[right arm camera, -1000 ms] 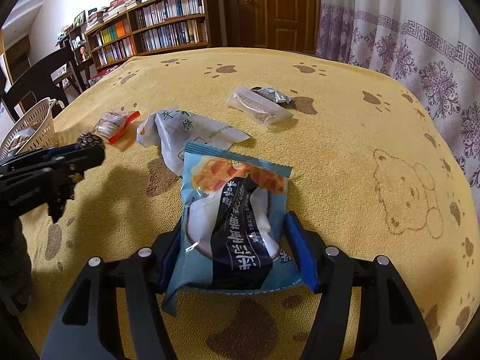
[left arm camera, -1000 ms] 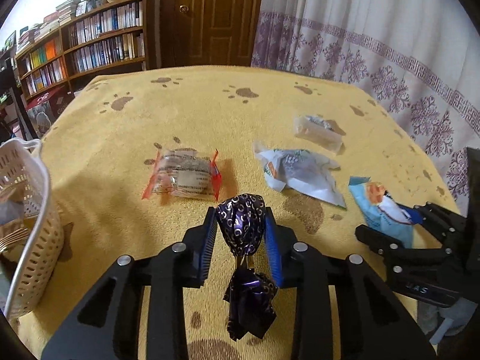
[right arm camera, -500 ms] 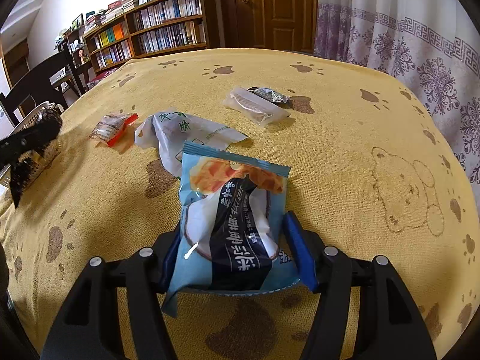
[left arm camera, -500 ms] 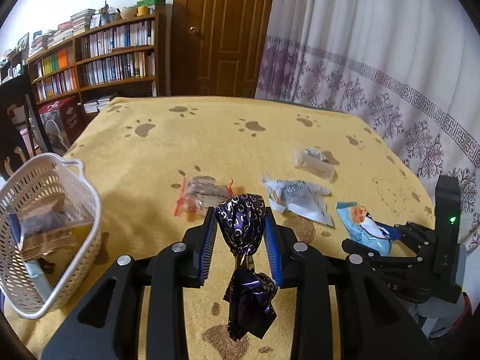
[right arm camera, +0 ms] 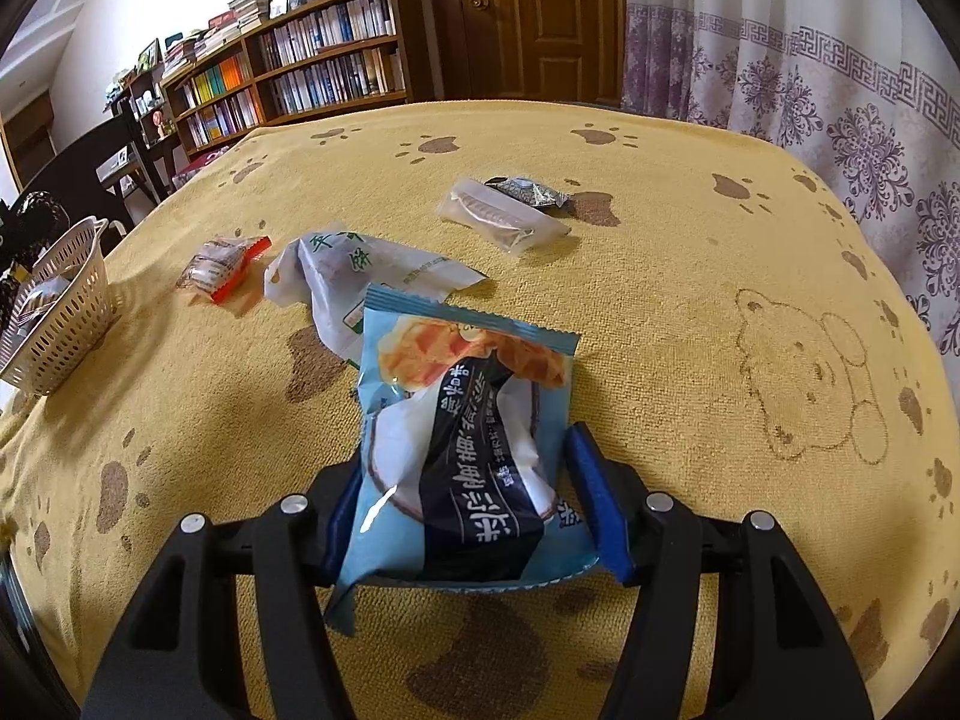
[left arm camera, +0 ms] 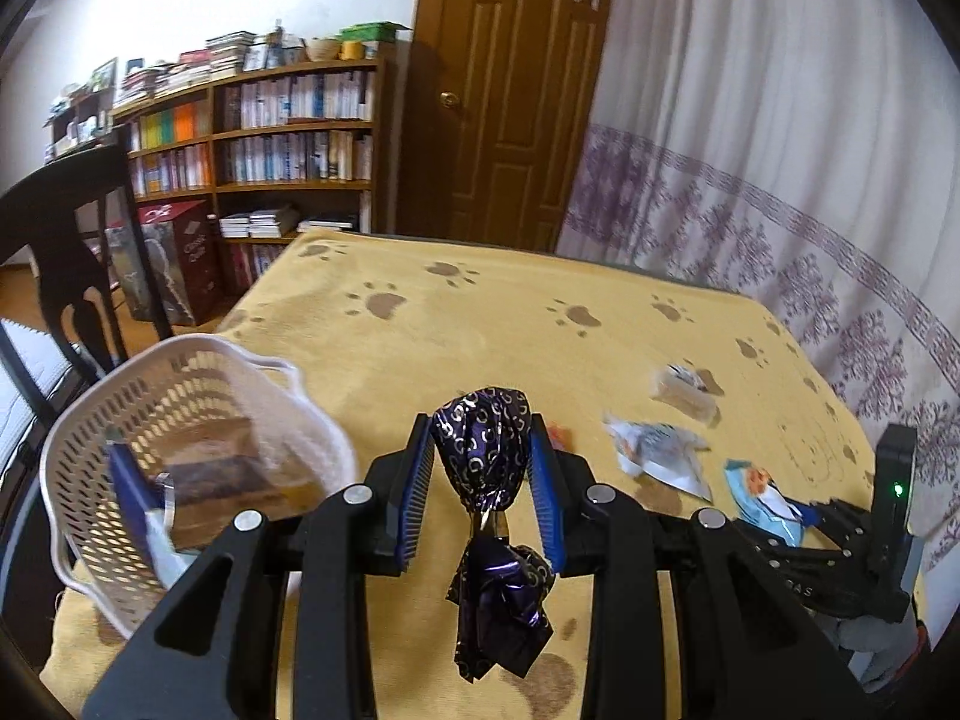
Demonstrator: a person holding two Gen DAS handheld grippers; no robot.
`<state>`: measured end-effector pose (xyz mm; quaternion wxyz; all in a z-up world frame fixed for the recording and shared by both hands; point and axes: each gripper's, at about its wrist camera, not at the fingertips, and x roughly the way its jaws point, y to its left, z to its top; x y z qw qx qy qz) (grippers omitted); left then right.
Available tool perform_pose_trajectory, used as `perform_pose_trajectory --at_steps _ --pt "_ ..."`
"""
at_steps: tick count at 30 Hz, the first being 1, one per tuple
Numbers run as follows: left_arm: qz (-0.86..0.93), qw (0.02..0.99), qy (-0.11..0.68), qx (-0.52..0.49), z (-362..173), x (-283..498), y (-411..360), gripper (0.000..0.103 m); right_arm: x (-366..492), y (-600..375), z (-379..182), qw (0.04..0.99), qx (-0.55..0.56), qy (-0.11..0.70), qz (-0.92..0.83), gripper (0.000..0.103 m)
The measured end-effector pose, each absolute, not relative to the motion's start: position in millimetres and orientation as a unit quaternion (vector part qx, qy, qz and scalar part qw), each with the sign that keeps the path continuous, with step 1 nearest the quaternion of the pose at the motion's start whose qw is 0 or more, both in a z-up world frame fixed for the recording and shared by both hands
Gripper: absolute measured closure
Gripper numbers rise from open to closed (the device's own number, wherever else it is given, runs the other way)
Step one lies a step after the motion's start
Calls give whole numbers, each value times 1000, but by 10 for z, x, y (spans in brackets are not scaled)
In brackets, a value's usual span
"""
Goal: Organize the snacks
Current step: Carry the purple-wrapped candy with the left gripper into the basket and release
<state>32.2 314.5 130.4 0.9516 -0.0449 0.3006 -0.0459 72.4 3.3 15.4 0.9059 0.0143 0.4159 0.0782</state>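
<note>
The left tool [left arm camera: 483, 483] grips a purple foil candy [left arm camera: 483, 450], with the white basket [left arm camera: 198, 372] just to its lower left, so that hand is nearer. The right tool [right arm camera: 474, 498] clamps a blue snack packet [right arm camera: 462, 420], well apart from the basket across the bench [right arm camera: 660, 270].

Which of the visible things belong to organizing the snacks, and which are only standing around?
Job: purple foil candy in left gripper; blue packet in right gripper; white basket; white-green packet; red-edged packet; clear packet.

Around: bookshelf; chair; door; curtain.

Yellow paw-print table [right arm camera: 660, 276], white basket [right arm camera: 66, 312], four loose snack packets
</note>
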Motion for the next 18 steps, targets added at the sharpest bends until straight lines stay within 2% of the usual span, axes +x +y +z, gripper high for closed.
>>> perform_pose_trajectory --at_steps 18 --pt "61 958 266 -85 1551 310 3993 71 724 32 156 906 14 416 78 42"
